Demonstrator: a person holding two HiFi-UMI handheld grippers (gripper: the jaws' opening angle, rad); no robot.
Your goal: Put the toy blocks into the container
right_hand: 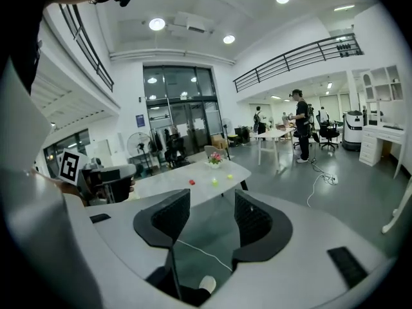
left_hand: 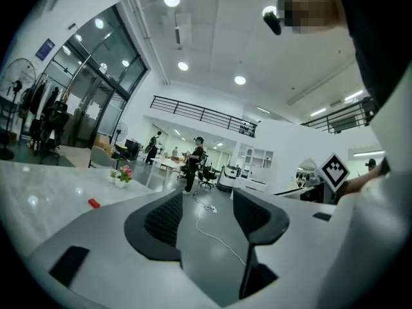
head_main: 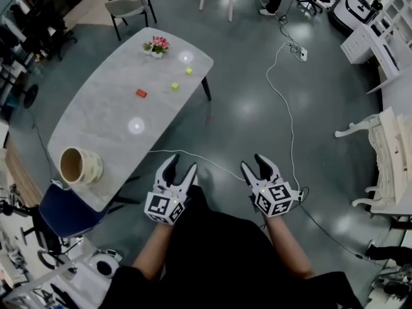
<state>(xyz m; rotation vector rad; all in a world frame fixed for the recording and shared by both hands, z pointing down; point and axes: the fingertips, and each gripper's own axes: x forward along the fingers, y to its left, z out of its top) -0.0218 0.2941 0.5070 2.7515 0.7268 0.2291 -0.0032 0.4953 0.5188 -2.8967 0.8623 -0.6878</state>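
We stand back from the worktop [head_main: 96, 118] with both hands held low, and we judge the task is not yet started. The left tongs [head_main: 181, 166] and right tongs [head_main: 253, 163] are released, with only floor showing between their jaws. The red block [head_main: 141, 93], nearer yellow-green block [head_main: 174, 86] and farther yellow-green block [head_main: 188, 71] lie mid-worktop, well apart from the container [head_main: 80, 166] at the near end, so each probably needs carrying towards us.

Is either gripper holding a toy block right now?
No: the left gripper and right gripper show their jaws apart with nothing between, and the red block lies on the table.
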